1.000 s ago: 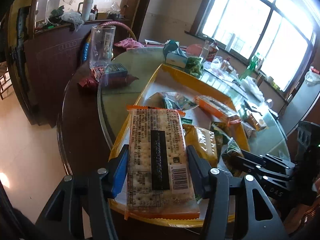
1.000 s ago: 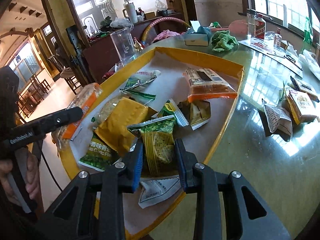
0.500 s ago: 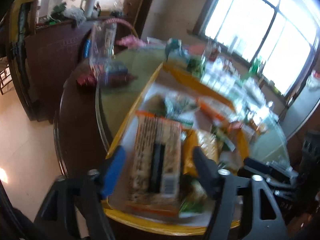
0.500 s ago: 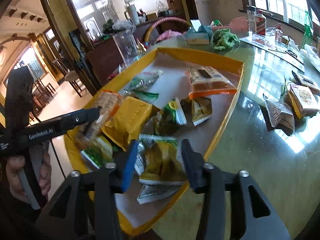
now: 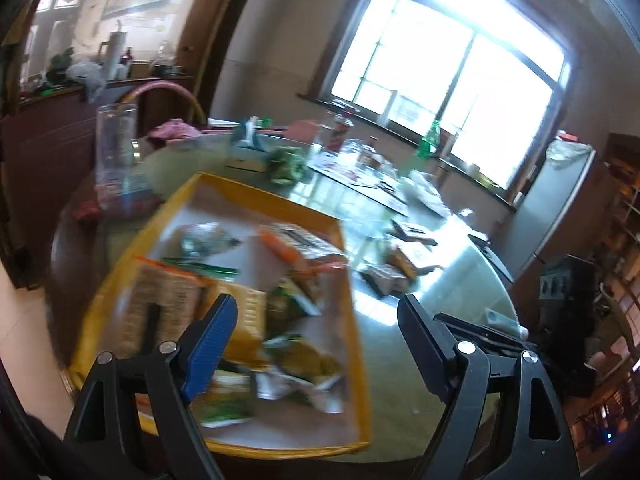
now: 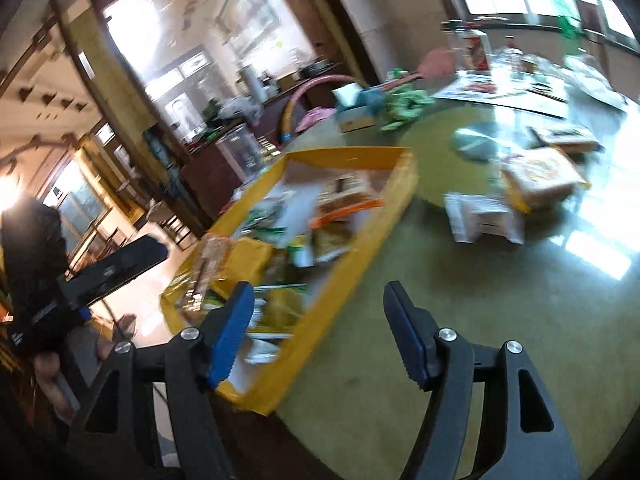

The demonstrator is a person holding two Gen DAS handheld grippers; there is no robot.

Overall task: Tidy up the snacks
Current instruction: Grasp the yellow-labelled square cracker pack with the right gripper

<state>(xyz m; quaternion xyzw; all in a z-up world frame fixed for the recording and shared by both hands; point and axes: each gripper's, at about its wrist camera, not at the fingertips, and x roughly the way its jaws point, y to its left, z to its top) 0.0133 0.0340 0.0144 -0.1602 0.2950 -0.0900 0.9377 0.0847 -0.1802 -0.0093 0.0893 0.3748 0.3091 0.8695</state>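
A yellow tray (image 5: 280, 199) on the round glass table holds several snack packets, among them a long cracker pack (image 5: 160, 304) at its left. The tray also shows in the right wrist view (image 6: 360, 236). My left gripper (image 5: 316, 320) is open and empty, raised above the tray's near right part. My right gripper (image 6: 320, 312) is open and empty, above the tray's near corner and the bare tabletop. Loose snack packs (image 6: 536, 184) lie on the table right of the tray; they also show in the left wrist view (image 5: 396, 264). Both views are blurred.
A tall clear glass (image 5: 116, 152) stands left of the tray, a tissue box (image 5: 246, 156) and green cloth (image 5: 286, 164) behind it. Bottles and papers crowd the far table side by the window. The left gripper's body (image 6: 108, 272) shows left of the tray.
Both grippers have opened and let go: the left released the cracker pack, the right released a green snack packet, both now lying in the tray. Both grippers have lifted and swung right.
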